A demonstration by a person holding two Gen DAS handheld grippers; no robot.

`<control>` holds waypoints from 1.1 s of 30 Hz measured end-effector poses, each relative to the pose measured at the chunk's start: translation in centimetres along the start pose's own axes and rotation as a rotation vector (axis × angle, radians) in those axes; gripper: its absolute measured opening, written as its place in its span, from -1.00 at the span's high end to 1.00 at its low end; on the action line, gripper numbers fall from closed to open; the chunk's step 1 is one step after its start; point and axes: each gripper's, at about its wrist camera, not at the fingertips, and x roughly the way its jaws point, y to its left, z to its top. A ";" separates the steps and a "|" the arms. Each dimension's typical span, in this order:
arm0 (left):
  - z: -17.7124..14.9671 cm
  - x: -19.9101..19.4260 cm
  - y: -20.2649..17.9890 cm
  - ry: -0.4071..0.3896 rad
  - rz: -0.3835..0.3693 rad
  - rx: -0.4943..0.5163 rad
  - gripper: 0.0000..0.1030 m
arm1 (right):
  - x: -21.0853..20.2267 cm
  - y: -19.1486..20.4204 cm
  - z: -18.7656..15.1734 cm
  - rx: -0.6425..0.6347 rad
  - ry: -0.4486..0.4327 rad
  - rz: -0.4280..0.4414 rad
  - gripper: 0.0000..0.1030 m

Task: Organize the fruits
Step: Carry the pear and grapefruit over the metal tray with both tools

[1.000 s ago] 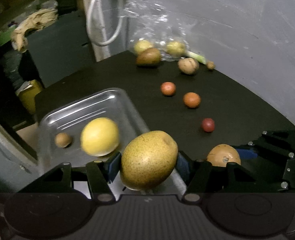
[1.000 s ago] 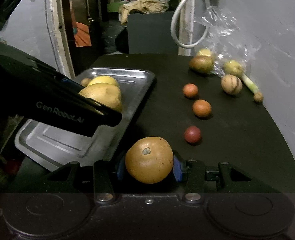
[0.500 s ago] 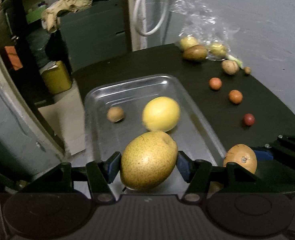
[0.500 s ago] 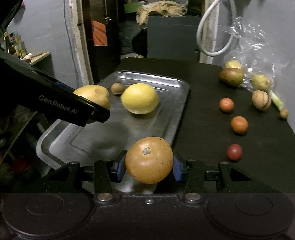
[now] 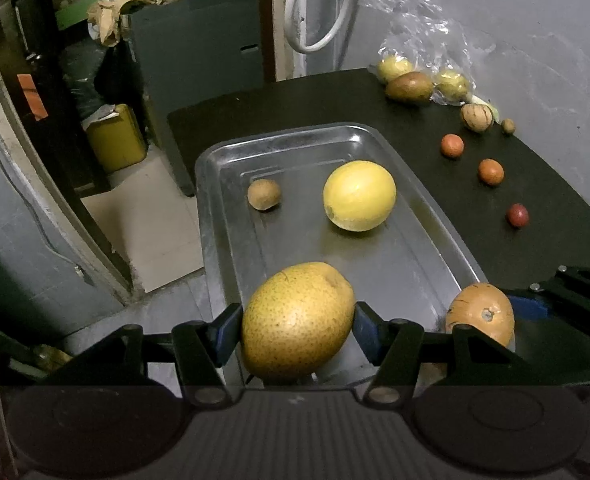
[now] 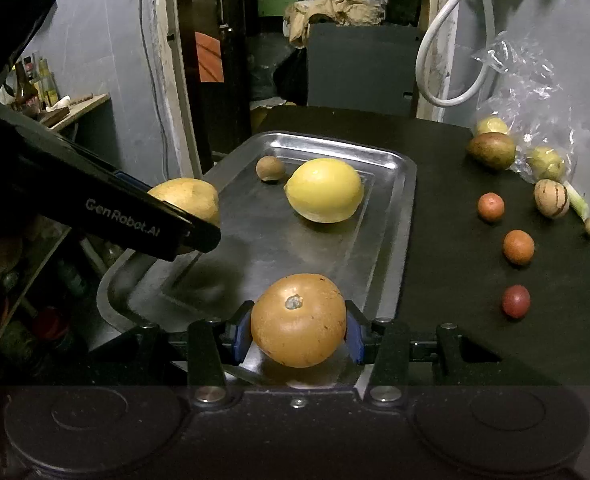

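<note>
My left gripper (image 5: pixel 298 322) is shut on a large speckled yellow pear (image 5: pixel 297 319), held over the near left part of the steel tray (image 5: pixel 231 160). My right gripper (image 6: pixel 298 330) is shut on a round orange-brown fruit (image 6: pixel 298 319) above the tray's (image 6: pixel 405 184) near edge. That same fruit (image 5: pixel 480 313) shows at the right in the left wrist view. Inside the tray lie a big yellow lemon-like fruit (image 5: pixel 359 195) (image 6: pixel 325 191) and a small brown kiwi (image 5: pixel 263 194) (image 6: pixel 270 167). The left gripper's body hides part of the pear (image 6: pixel 185 200) in the right wrist view.
On the black table (image 6: pixel 455 280) right of the tray lie two small orange fruits (image 6: pixel 490 207) (image 6: pixel 518 247), a dark red one (image 6: pixel 515 300), a striped fruit (image 6: pixel 550 198) and a brown-green pear (image 6: pixel 491 151) by a plastic bag (image 6: pixel 535 92). Left of the tray the table ends; floor and a yellow can (image 5: pixel 115 138) below.
Both grippers, each still holding its fruit, have moved left from over the black table to above the tray. The tray's contents have not moved.
</note>
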 end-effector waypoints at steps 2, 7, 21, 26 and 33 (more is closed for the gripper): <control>-0.1 0.0 0.1 0.004 -0.007 0.005 -0.24 | 0.1 0.3 0.0 0.002 0.003 -0.003 0.08; -0.6 0.1 0.1 0.017 -0.021 0.019 -0.24 | 0.2 0.9 -0.1 0.011 0.009 -0.011 0.08; -1.0 0.4 0.3 0.055 -0.029 0.039 -0.22 | 0.4 1.5 -0.7 0.041 0.031 -0.039 0.07; -1.1 0.6 0.2 0.058 -0.028 0.040 -0.22 | 0.5 1.5 -0.8 0.045 0.038 -0.045 0.07; -1.2 0.5 0.2 0.061 -0.022 0.039 -0.23 | 0.4 1.4 -0.6 0.037 0.026 -0.052 0.05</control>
